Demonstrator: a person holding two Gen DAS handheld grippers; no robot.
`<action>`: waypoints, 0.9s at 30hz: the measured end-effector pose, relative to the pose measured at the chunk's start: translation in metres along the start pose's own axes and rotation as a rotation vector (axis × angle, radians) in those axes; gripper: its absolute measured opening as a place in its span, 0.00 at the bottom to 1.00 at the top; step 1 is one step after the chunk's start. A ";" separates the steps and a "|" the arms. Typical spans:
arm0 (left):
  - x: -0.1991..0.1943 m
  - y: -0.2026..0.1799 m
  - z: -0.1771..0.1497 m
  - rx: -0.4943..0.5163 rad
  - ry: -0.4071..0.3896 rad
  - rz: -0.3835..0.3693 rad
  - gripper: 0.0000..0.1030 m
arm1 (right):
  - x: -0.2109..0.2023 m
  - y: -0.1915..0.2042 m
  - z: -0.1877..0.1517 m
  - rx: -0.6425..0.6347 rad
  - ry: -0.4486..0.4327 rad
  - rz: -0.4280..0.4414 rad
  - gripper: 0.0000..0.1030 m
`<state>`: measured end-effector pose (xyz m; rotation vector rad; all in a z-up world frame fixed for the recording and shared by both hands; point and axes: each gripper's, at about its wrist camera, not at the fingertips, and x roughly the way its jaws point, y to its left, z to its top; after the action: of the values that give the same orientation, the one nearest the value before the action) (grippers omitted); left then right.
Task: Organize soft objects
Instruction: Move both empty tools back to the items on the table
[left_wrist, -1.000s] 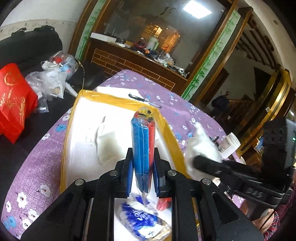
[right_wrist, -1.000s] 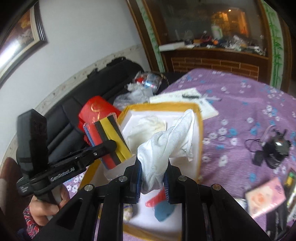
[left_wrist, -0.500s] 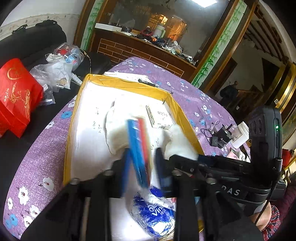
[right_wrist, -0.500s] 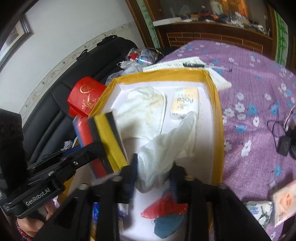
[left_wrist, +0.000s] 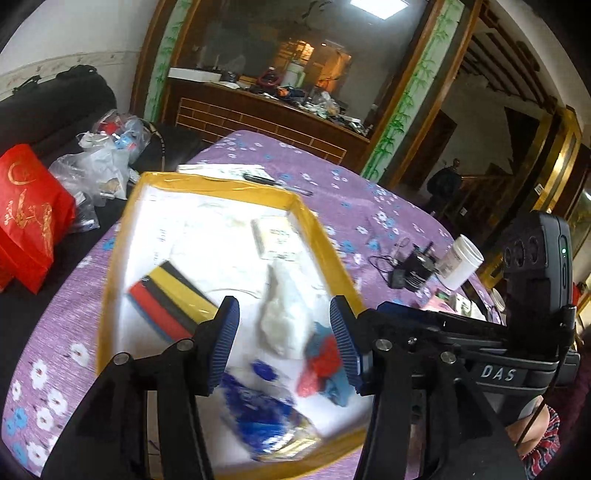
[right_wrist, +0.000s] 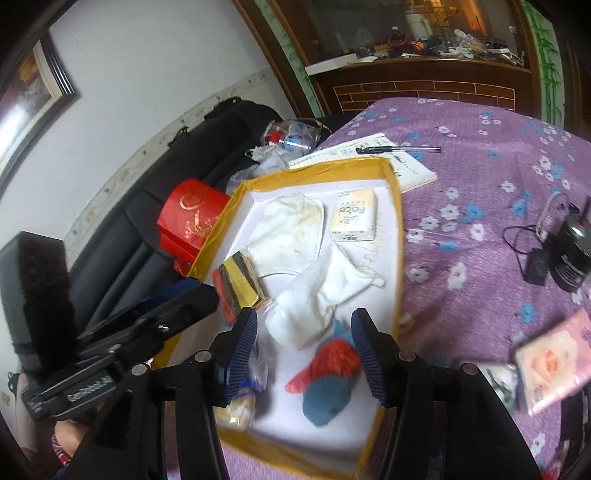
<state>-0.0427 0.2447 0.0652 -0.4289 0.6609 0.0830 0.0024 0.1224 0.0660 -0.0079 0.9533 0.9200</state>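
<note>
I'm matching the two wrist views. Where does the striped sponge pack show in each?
Left wrist: the sponge pack lies at centre-left, in the tray's left half, beyond the left finger.
Right wrist: sponge pack left of centre, against the tray's left wall.
Shared landmark: the white cloth lies just right of it in both.

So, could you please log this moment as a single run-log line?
left tool: open, empty | right tool: open, empty | striped sponge pack: in box | white cloth: in box | yellow-rimmed box: on table
</note>
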 end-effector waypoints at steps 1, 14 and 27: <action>0.001 -0.005 -0.001 0.005 0.003 -0.005 0.48 | -0.004 -0.002 -0.001 0.004 -0.005 0.000 0.54; 0.015 -0.081 -0.023 0.117 0.070 -0.058 0.48 | -0.097 -0.085 -0.034 0.109 -0.118 -0.017 0.54; 0.062 -0.180 -0.075 0.305 0.233 -0.034 0.63 | -0.173 -0.191 -0.067 0.347 -0.293 -0.005 0.56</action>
<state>0.0006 0.0465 0.0388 -0.1562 0.8797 -0.1015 0.0428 -0.1406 0.0761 0.4092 0.8266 0.7175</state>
